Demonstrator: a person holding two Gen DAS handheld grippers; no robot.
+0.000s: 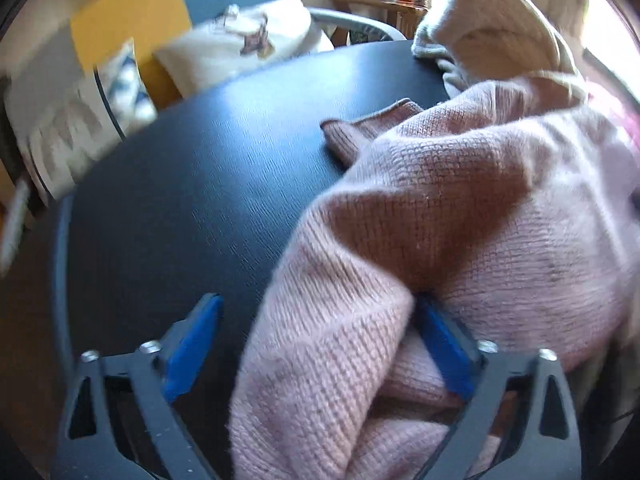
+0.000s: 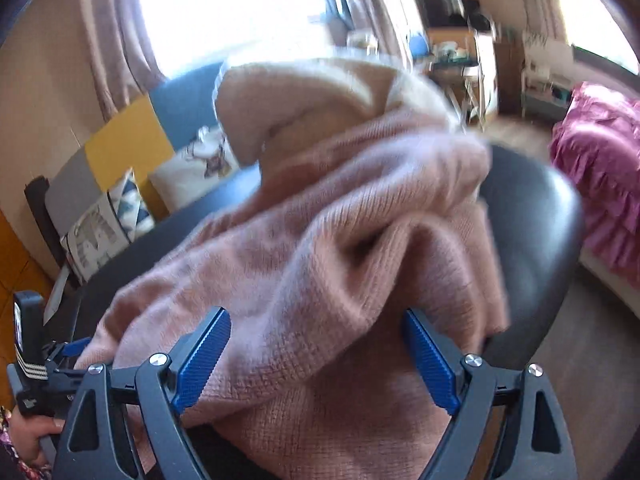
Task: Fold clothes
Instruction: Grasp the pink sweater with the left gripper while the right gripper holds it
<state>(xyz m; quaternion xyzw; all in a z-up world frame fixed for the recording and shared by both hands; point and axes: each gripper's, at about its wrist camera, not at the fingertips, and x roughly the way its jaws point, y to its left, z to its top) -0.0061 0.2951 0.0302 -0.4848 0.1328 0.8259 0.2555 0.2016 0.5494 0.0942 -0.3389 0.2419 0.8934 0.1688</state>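
One dark round table [image 1: 180, 184] carries pink sweater [image 1: 460, 208]; cushions [image 1: 240, 52] behind.

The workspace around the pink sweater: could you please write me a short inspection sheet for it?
Surface: dark round table, bare on its left part.
Job's things: pink sweater lies crumpled and unfolded on the table; a cream garment is heaped behind it.
Clutter: nothing seen on the bare part of the table.
Grippers: left gripper open, sweater fabric bunched between its fingers; right gripper open, straddling a fold of the sweater.
Cables: nothing seen.
Surroundings: cushions on a seat behind the table, a wooden shelf with small items, curtains by a bright window, a purple bedspread to the right.
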